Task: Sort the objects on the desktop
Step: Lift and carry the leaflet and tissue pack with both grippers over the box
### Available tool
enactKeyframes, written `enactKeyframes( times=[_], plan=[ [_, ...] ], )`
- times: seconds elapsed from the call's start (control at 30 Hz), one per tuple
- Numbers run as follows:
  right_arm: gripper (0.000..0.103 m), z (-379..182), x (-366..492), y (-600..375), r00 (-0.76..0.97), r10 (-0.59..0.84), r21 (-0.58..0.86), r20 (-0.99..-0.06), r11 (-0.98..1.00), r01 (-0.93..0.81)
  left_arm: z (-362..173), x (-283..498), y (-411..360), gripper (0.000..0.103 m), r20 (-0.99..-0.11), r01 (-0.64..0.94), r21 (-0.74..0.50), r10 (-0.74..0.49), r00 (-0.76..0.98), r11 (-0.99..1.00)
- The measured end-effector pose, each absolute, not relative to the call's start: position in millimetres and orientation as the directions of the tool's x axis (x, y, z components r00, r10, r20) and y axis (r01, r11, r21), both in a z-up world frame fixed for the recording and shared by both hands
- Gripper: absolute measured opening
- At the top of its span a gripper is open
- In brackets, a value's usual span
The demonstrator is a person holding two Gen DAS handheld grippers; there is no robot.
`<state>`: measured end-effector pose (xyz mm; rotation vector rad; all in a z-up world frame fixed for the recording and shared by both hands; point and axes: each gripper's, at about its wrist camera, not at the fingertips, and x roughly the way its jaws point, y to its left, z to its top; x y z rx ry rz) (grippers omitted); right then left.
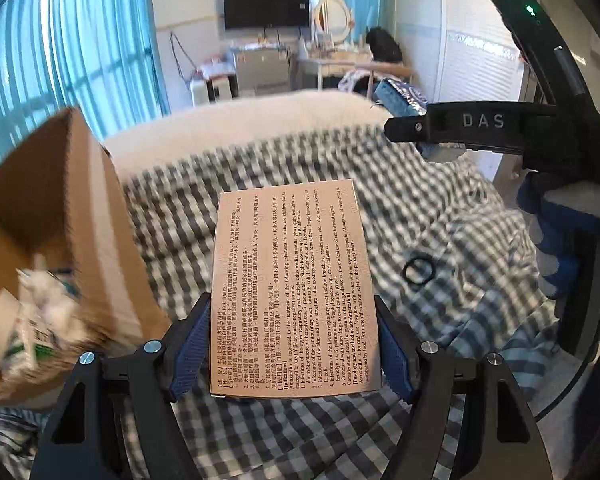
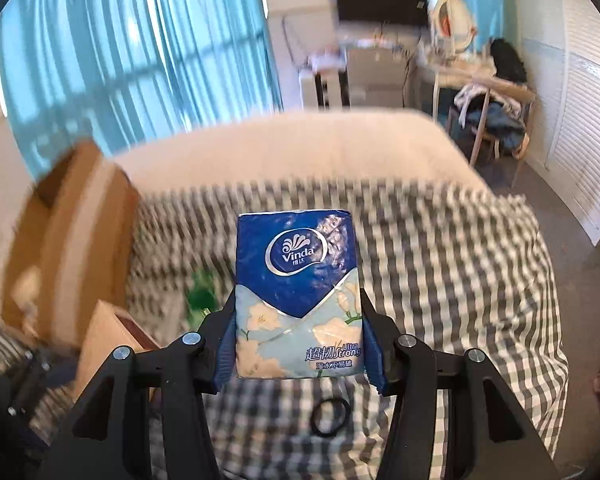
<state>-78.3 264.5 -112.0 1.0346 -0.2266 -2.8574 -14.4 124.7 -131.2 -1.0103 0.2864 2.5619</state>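
My left gripper (image 1: 296,354) pinches a tan medicine box (image 1: 292,288) by its two long edges, blue pads pressed to the cardboard; the box stands out ahead of me, printed face up, raised clear of the checked bedspread (image 1: 440,320). My right gripper (image 2: 298,350) is clamped on a blue Vinda tissue pack (image 2: 298,292), gripped at its lower, flowered half, the pack upright between the pads and lifted off the bed.

To my left an open cardboard carton (image 1: 80,216) sits on the bed, with white and green packets (image 1: 32,328) inside, too blurred to name. A black hair tie (image 2: 330,416) lies flat on the bedspread just under the tissue pack. From the left wrist view the right gripper's black body juts in from the right edge, a blue-and-white gloved hand (image 1: 548,240) on it. Something green (image 2: 202,292) lies on the bedspread beside the pack; I cannot tell what it is. Both views blur toward the carton
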Motion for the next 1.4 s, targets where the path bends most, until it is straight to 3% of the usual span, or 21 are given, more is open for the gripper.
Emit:
enactKeyframes(
  times=[0.13, 0.3, 0.5, 1.03, 1.4],
  plan=[
    [0.051, -86, -67, 260, -0.828, -0.159, 0.226, -0.538, -0.973, 0.040, -106, -7, 116, 0.076, -0.637, -0.396, 0.089, 0.254, -0.728, -0.914],
    [0.051, -48, -46, 246, -0.904, -0.080, 0.179, -0.419, -0.984, 0.004, -77, -7, 97, 0.076, -0.581, -0.373, 0.076, 0.263, -0.770, -0.925],
    [0.051, -25, -33, 219, -0.936, -0.043, 0.121, -0.348, -0.993, 0.000, -44, 0, 69, 0.076, -0.505, -0.318, 0.073, 0.240, -0.829, -0.945],
    [0.051, 25, -5, 144, -0.969, -0.118, 0.076, -0.218, -0.992, 0.104, 5, 7, -3, 0.076, -0.374, -0.125, 0.081, 0.085, -0.923, -0.989],
    [0.051, 22, -14, 77, -0.953, -0.189, -0.015, -0.238, -0.980, 0.199, 18, 8, -55, 0.076, -0.332, -0.001, 0.049, -0.015, -0.943, -0.999]
  ],
)
